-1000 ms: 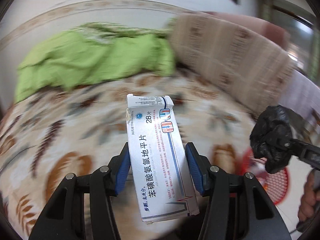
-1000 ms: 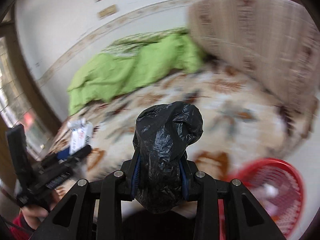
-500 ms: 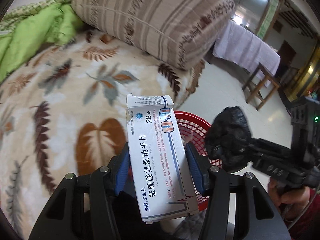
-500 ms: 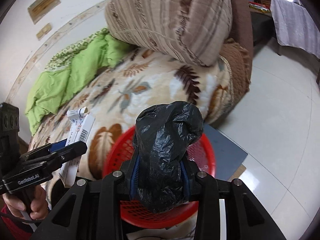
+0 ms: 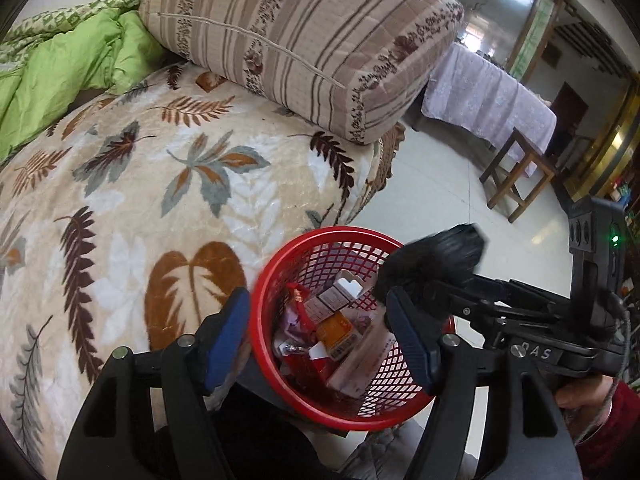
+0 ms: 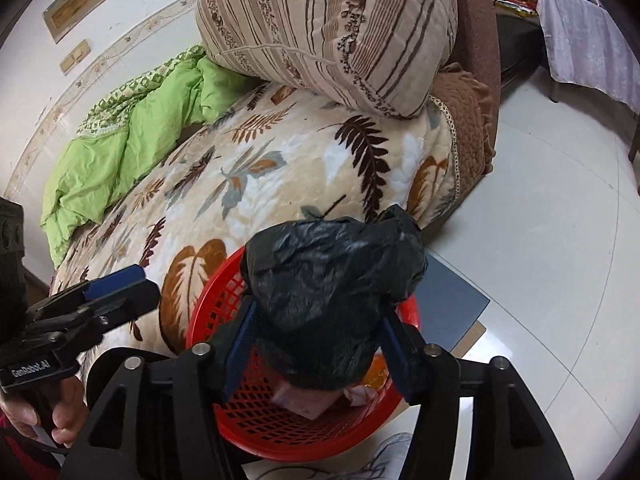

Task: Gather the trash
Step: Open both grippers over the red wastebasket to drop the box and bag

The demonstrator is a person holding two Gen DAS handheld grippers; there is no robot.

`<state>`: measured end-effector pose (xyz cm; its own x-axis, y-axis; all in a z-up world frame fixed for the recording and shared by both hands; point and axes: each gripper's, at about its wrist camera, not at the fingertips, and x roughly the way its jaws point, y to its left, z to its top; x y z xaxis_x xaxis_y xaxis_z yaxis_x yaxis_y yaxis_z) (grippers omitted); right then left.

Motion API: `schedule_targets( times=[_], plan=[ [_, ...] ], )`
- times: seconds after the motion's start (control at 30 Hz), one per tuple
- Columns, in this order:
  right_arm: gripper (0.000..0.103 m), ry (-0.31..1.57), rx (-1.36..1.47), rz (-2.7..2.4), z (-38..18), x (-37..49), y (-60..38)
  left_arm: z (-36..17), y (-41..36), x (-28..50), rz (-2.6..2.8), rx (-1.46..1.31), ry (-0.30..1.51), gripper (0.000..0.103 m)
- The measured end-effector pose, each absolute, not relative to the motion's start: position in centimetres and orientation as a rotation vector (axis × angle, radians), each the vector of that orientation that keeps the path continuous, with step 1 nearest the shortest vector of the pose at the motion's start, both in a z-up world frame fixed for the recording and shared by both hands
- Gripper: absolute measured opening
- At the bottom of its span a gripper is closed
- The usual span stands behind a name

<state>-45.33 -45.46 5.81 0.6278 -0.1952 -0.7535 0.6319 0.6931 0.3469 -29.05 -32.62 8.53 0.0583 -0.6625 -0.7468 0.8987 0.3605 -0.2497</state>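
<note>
A red mesh basket (image 5: 276, 276) stands on the floor beside the bed and holds several boxes and wrappers, among them a long white box (image 5: 360, 364). My left gripper (image 5: 320, 332) is open and empty right above the basket. My right gripper (image 6: 320, 344) has its jaws spread wide around a crumpled black plastic bag (image 6: 332, 280) over the same basket (image 6: 216, 300); the bag still sits between the pads. The right gripper and bag (image 5: 436, 256) also show at the right of the left wrist view. The left gripper (image 6: 116, 284) shows at the left of the right wrist view.
The bed with a leaf-pattern blanket (image 5: 160, 184) lies left of the basket, with a striped pillow (image 5: 304, 40) and a green quilt (image 5: 60, 72) on it. A grey board (image 6: 452, 300) lies on the tiled floor under the basket. A wooden stool (image 5: 516, 176) stands farther right.
My left gripper opened and the white medicine box left it; it lies in the basket. Both grippers came over the red basket. My right jaws spread apart around the black bag.
</note>
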Motion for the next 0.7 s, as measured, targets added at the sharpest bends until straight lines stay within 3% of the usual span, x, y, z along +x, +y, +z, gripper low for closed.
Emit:
schedule_targets(
  times=[0.43, 0.5, 0.57, 0.7],
  plan=[
    [0.070, 0.717, 0.511, -0.571, 9.6, -44.6, -42.5, 10.8, -25.2, -27.2, -1.104, 0.260, 0.789, 0.073],
    [0.075, 0.717, 0.464, -0.644, 10.4, -44.4, -41.4, 11.0, -23.6, -27.2, -1.073, 0.269, 0.748, 0.077],
    [0.086, 0.704, 0.454, -0.691, 10.8, -44.4, -39.8, 11.1, -22.1, -27.3, -1.028, 0.282, 0.710, 0.082],
    [0.091, 0.713, 0.393, -0.804, 10.8, -43.7, -36.7, 11.2, -19.3, -27.5, -0.967, 0.278, 0.655, 0.088]
  ],
)
